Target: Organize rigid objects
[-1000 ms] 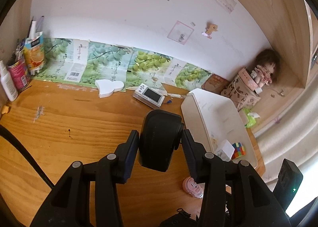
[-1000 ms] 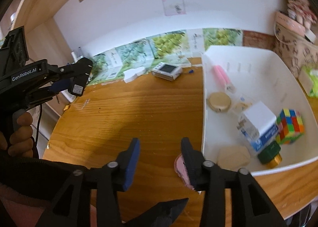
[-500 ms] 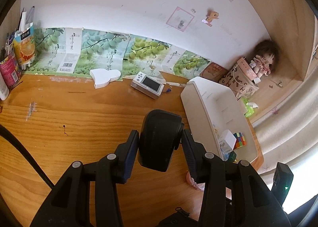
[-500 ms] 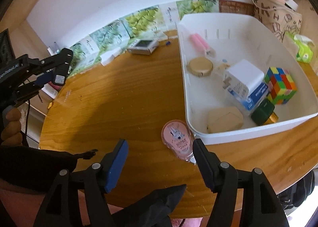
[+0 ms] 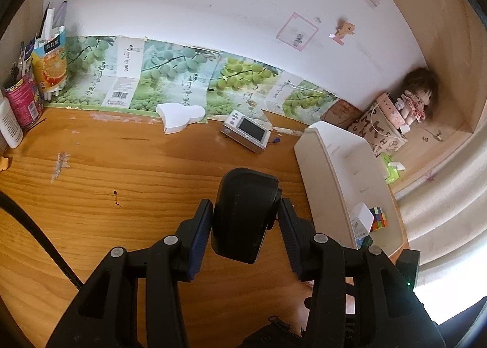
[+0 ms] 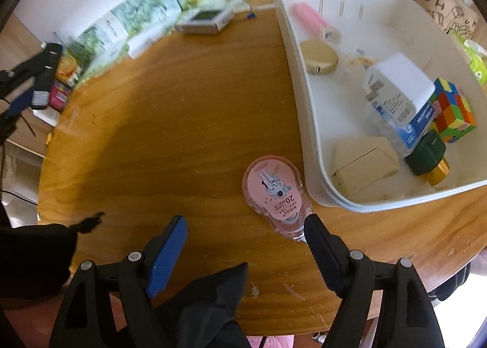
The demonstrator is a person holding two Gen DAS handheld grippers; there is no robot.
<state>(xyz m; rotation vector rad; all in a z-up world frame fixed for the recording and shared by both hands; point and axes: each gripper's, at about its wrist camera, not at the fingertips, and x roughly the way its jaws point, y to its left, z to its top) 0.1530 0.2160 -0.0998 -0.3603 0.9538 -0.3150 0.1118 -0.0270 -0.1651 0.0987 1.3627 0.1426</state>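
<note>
Wooden desk (image 6: 182,104) is carrying a white bin (image 6: 307,122) already holding several items. Your left gripper (image 5: 245,220) is clamping a black device (image 5: 243,214); your right gripper (image 6: 245,226), jaws opening and empty, is nearing the pink correction tape (image 6: 274,192) just beside the bin. Next, you're probably straddling and pinching it.

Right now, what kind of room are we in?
Probably a home desk nook, maybe a child's. A wooden desk sits against a white wall, a doll sits in the corner, and a white bin holds a puzzle cube.
</note>
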